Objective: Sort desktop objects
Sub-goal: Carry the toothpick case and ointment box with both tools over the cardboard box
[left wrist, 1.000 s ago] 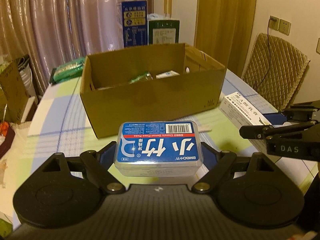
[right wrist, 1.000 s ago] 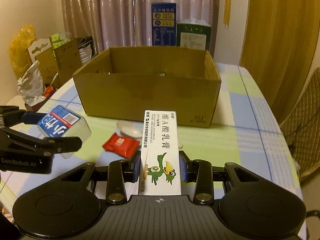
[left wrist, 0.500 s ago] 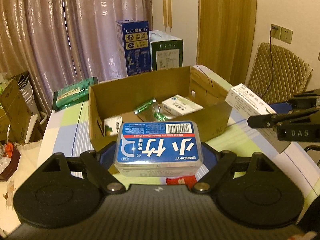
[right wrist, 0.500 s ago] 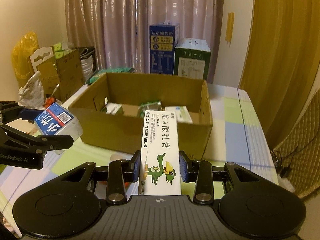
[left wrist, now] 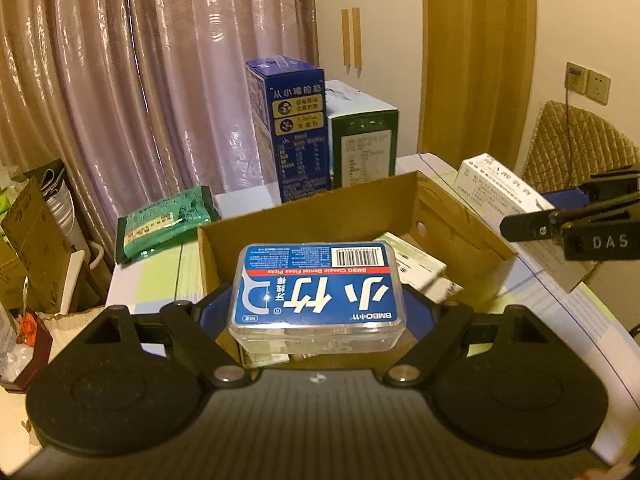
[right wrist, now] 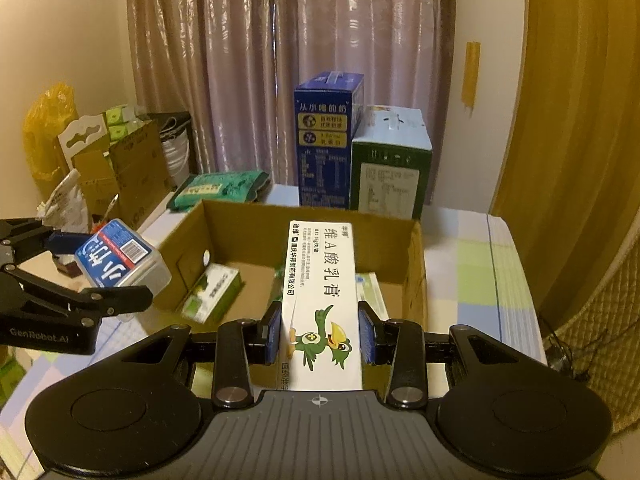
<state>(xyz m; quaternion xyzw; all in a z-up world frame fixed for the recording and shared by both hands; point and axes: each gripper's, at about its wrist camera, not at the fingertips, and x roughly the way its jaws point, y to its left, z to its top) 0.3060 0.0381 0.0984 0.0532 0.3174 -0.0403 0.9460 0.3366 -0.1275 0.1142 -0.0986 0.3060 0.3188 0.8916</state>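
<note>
My left gripper (left wrist: 318, 312) is shut on a clear floss-pick case with a blue label (left wrist: 316, 292), held over the near wall of the open cardboard box (left wrist: 368, 204). In the right wrist view that case (right wrist: 120, 258) hangs just left of the box (right wrist: 416, 264). My right gripper (right wrist: 320, 330) is shut on a long white ointment carton with a green bird (right wrist: 322, 300), held above the box's near edge. From the left wrist view the same carton (left wrist: 496, 188) shows at the right, over the box's right wall. Small packets (right wrist: 212, 292) lie inside the box.
A blue milk carton (right wrist: 326, 140) and a green-and-white carton (right wrist: 390, 164) stand behind the box. A green packet (right wrist: 218, 190) lies at the table's back left. Cardboard and bags (right wrist: 116, 168) crowd the floor at the left. A quilted chair (left wrist: 576, 140) stands to the right.
Both grippers have risen and moved forward with their loads, from in front of the box to over its near edge. The box's inside now shows.
</note>
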